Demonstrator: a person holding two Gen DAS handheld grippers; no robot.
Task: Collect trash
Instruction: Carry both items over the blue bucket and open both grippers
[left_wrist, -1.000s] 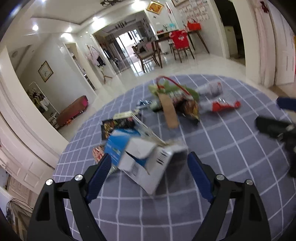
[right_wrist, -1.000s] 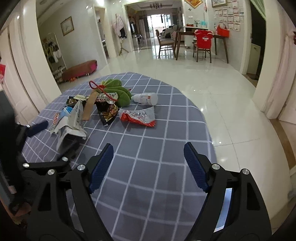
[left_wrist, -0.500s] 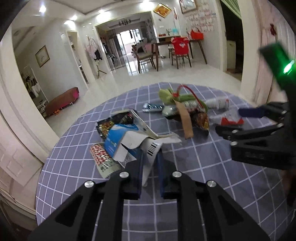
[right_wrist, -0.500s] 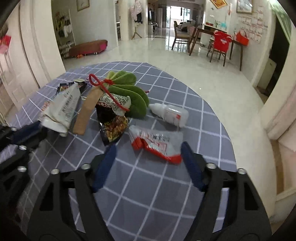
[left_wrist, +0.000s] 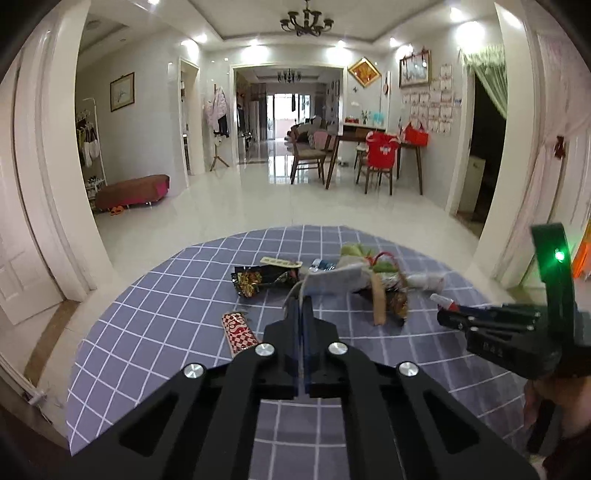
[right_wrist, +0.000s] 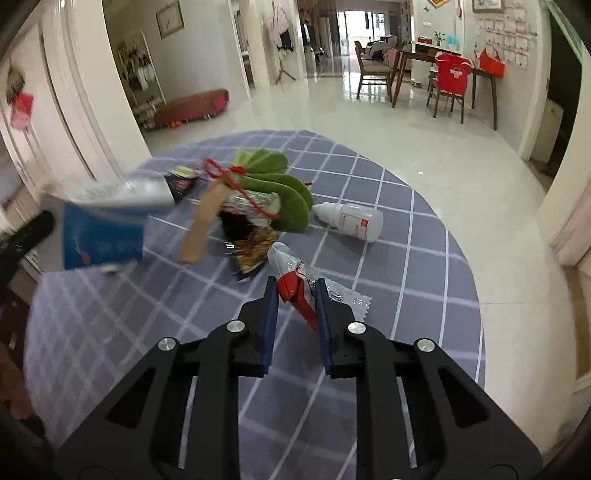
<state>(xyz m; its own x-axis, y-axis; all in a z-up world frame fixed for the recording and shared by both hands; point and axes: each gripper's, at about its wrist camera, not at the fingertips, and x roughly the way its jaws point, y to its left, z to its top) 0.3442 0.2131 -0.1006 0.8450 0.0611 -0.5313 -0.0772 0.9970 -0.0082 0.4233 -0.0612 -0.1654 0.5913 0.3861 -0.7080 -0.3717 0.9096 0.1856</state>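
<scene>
My left gripper is shut on the edge of a flattened blue and white carton. In the right wrist view the carton hangs blurred above the left of the table. My right gripper points down at a red and silver wrapper. Its jaws are closing, and the wrapper is bunched up between the blue pads. The left wrist view shows the right gripper at the right side of the trash pile.
The round table has a grey checked cloth. On it lie a white bottle, green fabric leaves with red string, a brown paper strip, a dark snack packet and a red checked packet.
My left gripper went from open around the carton to shut on it and lifted it. My right gripper moved forward over the red and silver wrapper and narrowed its jaws on it.
</scene>
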